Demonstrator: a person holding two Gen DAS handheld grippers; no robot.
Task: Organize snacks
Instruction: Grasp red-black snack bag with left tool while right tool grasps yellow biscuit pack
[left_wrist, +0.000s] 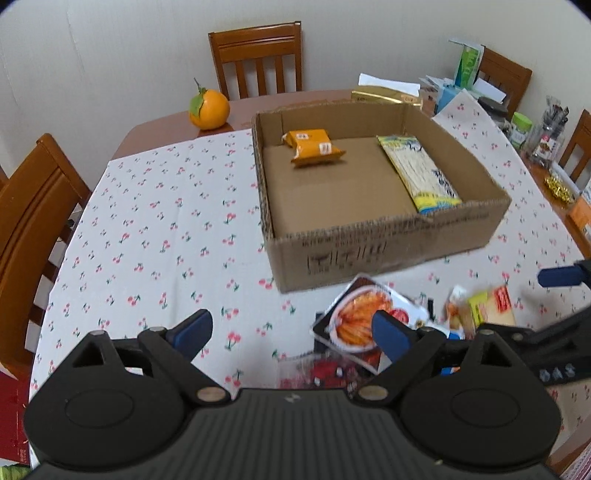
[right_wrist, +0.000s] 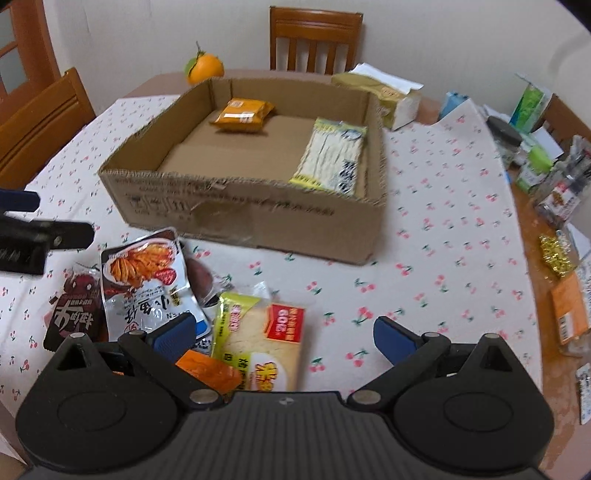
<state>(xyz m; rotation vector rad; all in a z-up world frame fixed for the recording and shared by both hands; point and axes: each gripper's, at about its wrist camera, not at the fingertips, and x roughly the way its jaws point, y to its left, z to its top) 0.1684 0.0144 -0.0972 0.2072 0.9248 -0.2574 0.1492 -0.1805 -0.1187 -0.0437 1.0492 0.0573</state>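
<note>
A shallow cardboard box (left_wrist: 388, 254) (right_wrist: 258, 218) stands on the cherry-print tablecloth. Inside lie an orange snack pack (left_wrist: 312, 146) (right_wrist: 242, 114) and a long yellow-and-white noodle pack (left_wrist: 419, 171) (right_wrist: 334, 157). A pile of loose snacks lies in front of the box: a white pack with a spicy-dish picture (left_wrist: 360, 317) (right_wrist: 146, 280), a dark red pack (right_wrist: 75, 308), and a yellow bread pack (left_wrist: 491, 304) (right_wrist: 266, 339). My left gripper (left_wrist: 291, 332) is open and empty above the cloth, left of the pile. My right gripper (right_wrist: 284, 338) is open, over the bread pack.
An orange with a leaf (left_wrist: 208, 109) (right_wrist: 205, 68) sits at the table's far edge. Wooden chairs (left_wrist: 258, 59) stand around the table. Jars, cartons and papers (right_wrist: 535, 155) crowd the right side. A gold bag (right_wrist: 380, 94) lies behind the box.
</note>
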